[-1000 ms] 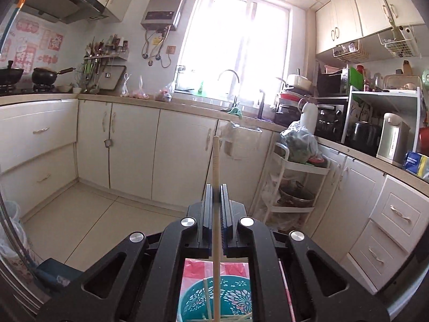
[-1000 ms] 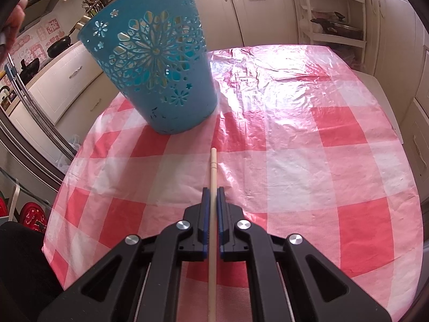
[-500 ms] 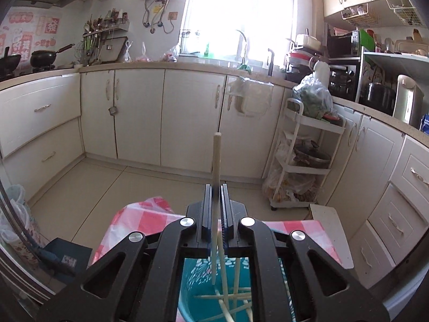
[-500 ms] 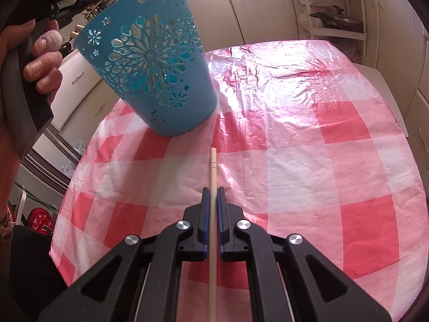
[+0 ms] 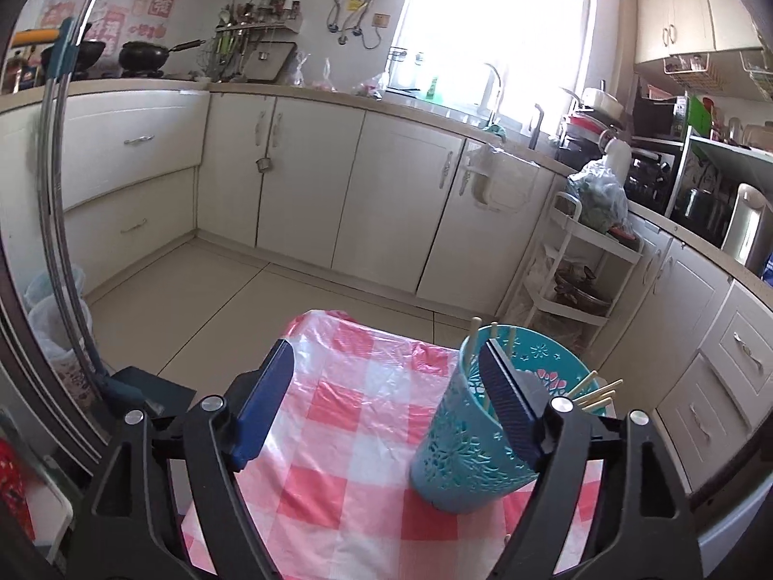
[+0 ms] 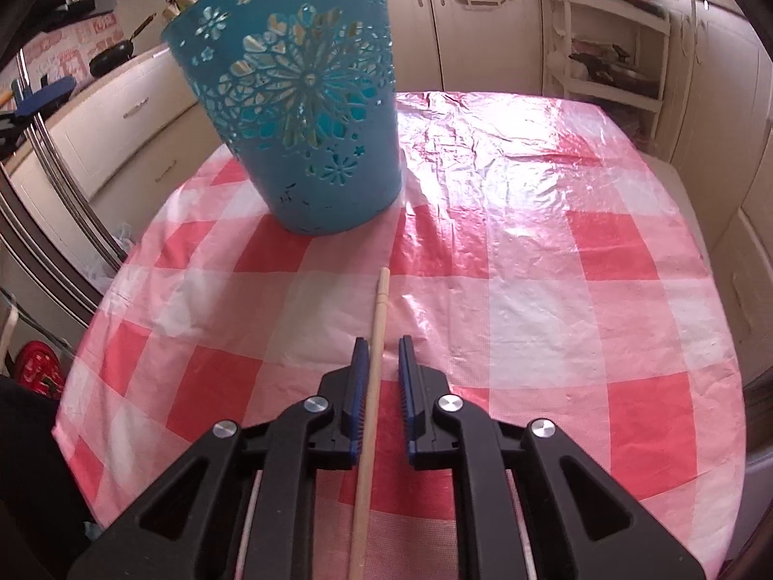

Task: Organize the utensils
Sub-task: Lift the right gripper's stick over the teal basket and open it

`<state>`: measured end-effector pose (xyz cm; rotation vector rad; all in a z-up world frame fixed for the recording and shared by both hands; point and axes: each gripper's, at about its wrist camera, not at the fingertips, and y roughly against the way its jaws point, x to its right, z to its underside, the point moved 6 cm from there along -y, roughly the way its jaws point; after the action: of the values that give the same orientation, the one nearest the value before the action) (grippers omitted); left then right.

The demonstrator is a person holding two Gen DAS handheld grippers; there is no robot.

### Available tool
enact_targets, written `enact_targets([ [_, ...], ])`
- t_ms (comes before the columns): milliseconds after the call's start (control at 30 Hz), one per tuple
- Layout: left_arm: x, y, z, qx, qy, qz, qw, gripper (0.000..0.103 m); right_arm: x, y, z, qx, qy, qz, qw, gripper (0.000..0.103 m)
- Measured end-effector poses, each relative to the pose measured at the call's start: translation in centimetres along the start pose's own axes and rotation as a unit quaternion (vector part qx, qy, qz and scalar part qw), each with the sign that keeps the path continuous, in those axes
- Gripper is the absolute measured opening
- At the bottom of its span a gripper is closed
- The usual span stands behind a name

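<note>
Standing on glossy checked plastic, the perforated teal basket (image 6: 294, 111); both jaws spread, right around a wooden chopstick (image 6: 372, 386).

Glossy, crinkled plastic tablecloth (image 6: 531, 203); matt pierced plastic basket (image 6: 299, 96); pale, smooth wooden chopstick (image 6: 374, 362) at frame bottom centre.

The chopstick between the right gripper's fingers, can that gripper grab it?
Probably yes. The chopstick already lies between the right gripper, whose jaws stand slightly apart. Nothing on the checked tablecloth blocks it; the blue basket stands farther ahead.
</note>
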<state>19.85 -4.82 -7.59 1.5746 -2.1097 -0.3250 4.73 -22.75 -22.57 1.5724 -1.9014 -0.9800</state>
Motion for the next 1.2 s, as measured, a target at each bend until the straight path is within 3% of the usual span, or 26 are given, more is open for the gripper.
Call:
enact_targets([
  [167,-2.2,-1.0,0.9,-0.023,0.026,-0.009,0.9993,0.076,0.7,0.7,0.5,-0.002,-0.017,0.000,1.000,0.006],
  [267,-2.4,-1.0,0.9,-0.023,0.027,-0.010,0.9993,0.076,1.5,2.4,0.8,0.006,-0.074,-0.065,0.995,0.006],
  [467,-2.9,-1.1,0.8,-0.028,0.041,-0.005,0.9988,0.076,0.0,9.4,-3.4,0.108,-0.082,-0.143,0.980,0.006],
  [700,-2.7,-1.2,0.9,-0.032,0.045,-0.011,0.9984,0.076,-1.0,14.5,-9.6,0.182,-0.088,-0.196,0.959,0.006],
  [867,-2.0,-1.2,1.3,-0.034,0.041,-0.009,0.9985,0.076,-1.1,15.7,-15.8,0.236,-0.096,-0.210,0.944,0.006],
  [1033,-1.5,-1.2,1.4,-0.034,0.030,-0.006,0.9989,0.078,-2.3,15.2,-21.7,0.300,-0.097,-0.197,0.928,0.006],
  [1200,-1.6,-1.7,1.4,-0.044,0.037,-0.003,0.9983,0.079,-2.7,10.9,-24.8,0.304,-0.105,-0.172,0.931,0.006],
])
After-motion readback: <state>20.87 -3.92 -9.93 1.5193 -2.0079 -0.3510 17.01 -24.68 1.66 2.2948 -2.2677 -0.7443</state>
